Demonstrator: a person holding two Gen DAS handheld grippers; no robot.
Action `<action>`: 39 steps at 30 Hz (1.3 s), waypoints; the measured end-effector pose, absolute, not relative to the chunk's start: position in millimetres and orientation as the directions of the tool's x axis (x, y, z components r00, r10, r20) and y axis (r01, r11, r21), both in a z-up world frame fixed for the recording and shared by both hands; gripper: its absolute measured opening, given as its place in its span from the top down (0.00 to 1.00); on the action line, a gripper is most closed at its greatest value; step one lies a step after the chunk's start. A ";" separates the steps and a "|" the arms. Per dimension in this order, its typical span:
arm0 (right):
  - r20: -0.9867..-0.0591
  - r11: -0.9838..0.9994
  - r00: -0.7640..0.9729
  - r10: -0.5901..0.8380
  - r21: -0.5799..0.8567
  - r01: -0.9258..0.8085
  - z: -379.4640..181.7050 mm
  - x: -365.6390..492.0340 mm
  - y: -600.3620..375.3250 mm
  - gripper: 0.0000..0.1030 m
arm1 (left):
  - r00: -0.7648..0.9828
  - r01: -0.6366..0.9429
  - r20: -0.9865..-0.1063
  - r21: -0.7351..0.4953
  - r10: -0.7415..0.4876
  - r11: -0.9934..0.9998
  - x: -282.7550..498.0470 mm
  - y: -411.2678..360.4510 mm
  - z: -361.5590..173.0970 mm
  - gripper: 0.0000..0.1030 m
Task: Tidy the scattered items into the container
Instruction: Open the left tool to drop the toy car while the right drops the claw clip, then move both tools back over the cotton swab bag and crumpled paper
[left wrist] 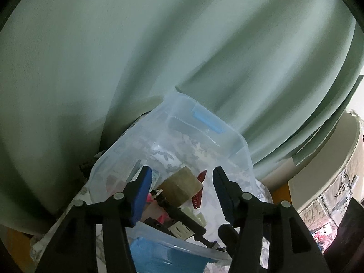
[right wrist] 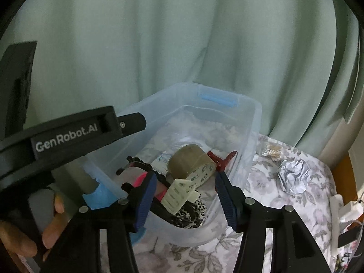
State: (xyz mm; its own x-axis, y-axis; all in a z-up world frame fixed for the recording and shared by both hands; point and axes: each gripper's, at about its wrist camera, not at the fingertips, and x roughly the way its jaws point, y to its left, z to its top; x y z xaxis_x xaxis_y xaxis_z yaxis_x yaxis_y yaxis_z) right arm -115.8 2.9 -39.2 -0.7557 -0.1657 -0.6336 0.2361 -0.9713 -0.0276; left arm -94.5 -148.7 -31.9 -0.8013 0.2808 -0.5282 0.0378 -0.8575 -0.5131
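Now both tongs hang released over the bin, with loose bits not yet inside.

Nearest, the left gripper (left wrist: 180, 195) and right gripper (right wrist: 185, 196) stand parted, gripping nothing; a cream clip (right wrist: 180, 193) and tape roll (right wrist: 192, 161) lie just beyond the right tips, inside the bin (right wrist: 254, 122). Farther right, outside its wall, a foil ball (right wrist: 293, 175) and swabs (right wrist: 271, 153) wait on the cloth (right wrist: 261, 195). A careless reach across could catch the rim and tip the light bin, or crush the foil.

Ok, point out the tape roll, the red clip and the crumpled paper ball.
tape roll (right wrist: 190, 159), right wrist view, its curved brown side.
red clip (right wrist: 221, 159), right wrist view, its middle hinge.
crumpled paper ball (right wrist: 293, 175), right wrist view, its centre.
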 end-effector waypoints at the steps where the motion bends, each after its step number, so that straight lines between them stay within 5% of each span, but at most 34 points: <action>1: -0.633 -0.971 -0.756 -0.167 -0.029 0.238 -38.2 -114.4 3.1 0.44 | -0.799 0.042 -0.532 -0.517 0.283 -0.855 -93.9 -149.0 -31.1 0.42; 15: -0.607 -0.989 -0.781 -0.146 0.057 0.140 -14.5 -79.5 32.6 0.40 | -0.804 0.030 -0.525 -0.502 0.278 -0.864 -67.1 -132.6 1.2 0.31; 17: -0.592 -0.989 -0.792 -0.145 0.068 0.130 -8.7 -71.1 37.8 0.32 | -0.807 0.013 -0.521 -0.488 0.279 -0.873 -61.9 -123.5 8.5 0.30; 33: -0.514 -0.985 -0.849 -0.126 0.166 0.046 20.3 -19.4 106.6 0.31 | -0.815 -0.167 -0.487 -0.321 0.313 -0.932 -21.5 -39.3 57.1 0.21; 37: -0.492 -0.977 -0.860 -0.134 0.211 0.032 17.5 -5.7 128.8 0.10 | -0.805 -0.198 -0.500 -0.282 0.319 -0.939 -15.4 -21.7 58.5 0.21; 39: -0.480 -0.972 -0.867 -0.133 0.235 0.019 14.8 -0.1 139.6 0.08 | -0.798 -0.212 -0.510 -0.263 0.322 -0.941 -13.7 -11.0 59.0 0.21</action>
State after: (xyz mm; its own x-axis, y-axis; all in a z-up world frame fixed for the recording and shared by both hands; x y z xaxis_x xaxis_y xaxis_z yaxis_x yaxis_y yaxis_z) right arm -0.1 139.6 14.8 -0.8674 -0.1326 -0.4797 0.0188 -0.9719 0.2346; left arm -13.7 -11.0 59.0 -0.7975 0.3220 -0.5102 -0.2116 -0.9412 -0.2632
